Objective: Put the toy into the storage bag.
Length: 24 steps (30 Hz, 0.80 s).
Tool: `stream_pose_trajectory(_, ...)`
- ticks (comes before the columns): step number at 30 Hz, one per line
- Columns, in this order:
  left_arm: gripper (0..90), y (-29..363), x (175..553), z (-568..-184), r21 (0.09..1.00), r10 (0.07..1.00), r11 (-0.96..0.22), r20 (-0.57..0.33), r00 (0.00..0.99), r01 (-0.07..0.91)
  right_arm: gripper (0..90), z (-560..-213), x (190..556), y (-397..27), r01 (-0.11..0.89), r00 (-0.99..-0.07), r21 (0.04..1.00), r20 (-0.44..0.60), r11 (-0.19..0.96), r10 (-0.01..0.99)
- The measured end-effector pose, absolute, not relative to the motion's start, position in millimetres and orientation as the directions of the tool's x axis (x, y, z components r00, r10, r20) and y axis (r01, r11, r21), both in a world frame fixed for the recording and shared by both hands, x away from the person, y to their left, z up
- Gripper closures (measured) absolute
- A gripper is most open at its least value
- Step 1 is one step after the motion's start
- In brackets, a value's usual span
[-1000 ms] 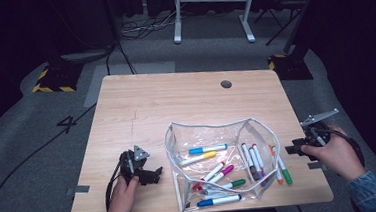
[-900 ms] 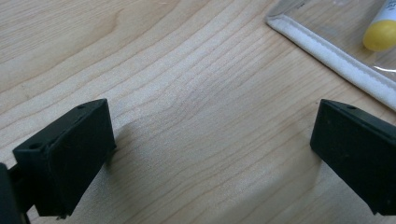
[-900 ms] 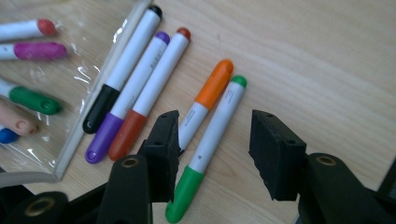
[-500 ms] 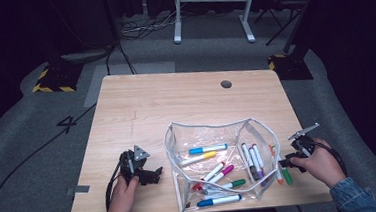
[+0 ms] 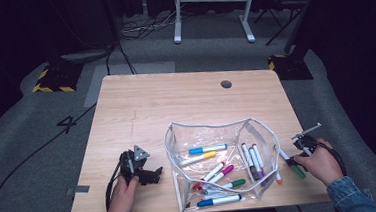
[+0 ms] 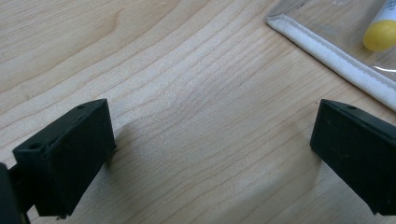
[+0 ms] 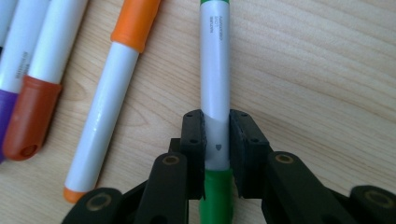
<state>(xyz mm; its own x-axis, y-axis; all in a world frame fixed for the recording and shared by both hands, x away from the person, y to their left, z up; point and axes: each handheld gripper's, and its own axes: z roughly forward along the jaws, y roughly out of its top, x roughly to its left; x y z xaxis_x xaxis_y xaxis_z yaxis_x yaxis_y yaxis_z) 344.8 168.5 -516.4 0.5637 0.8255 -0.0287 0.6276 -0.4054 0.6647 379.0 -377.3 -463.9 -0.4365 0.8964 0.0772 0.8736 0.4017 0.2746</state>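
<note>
A green marker (image 7: 215,70) lies on the wooden table (image 5: 175,102) just right of a clear zip pouch (image 5: 170,152). My right gripper (image 7: 215,126) has just been closing and its pads now press on the marker's white barrel near the green end. From above, that gripper (image 5: 299,153) sits low at the table's right edge over the green marker (image 5: 293,165). My left gripper (image 5: 148,175) rests open on the table left of the pouch. Its jaws (image 6: 210,154) stand wide over bare wood, with the pouch's white edge (image 6: 336,65) ahead.
Several markers lie in and on the pouch: blue (image 5: 208,148), yellow (image 5: 198,158), pink, green, purple. An orange marker (image 7: 112,93) and a red-brown capped one (image 7: 30,116) lie close to the left of the gripped marker. A round cable hole (image 5: 226,84) is at the back.
The right hand came down and in toward the pouch's right side, and its jaws closed on the green marker. The left hand and gripper stayed put.
</note>
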Motion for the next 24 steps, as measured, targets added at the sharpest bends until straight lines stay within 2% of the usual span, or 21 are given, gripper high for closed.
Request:
stream_pose_trajectory(13, 0.1, 168.5, 344.7, -516.4, 0.665, 0.826, -0.405, -0.029, 0.564, 0.627, 77.2, -407.6, 373.1, -375.4, 0.802, -0.521, 0.381, 0.071, 0.459, 0.851)
stream_pose_trajectory(24, 0.1, 168.5, 344.7, -516.4, 0.665, 0.825, -0.406, -0.029, 0.564, 0.628, 77.2, -353.9, 366.6, -356.5, 0.725, -0.601, 0.453, 0.047, 0.519, 0.798)
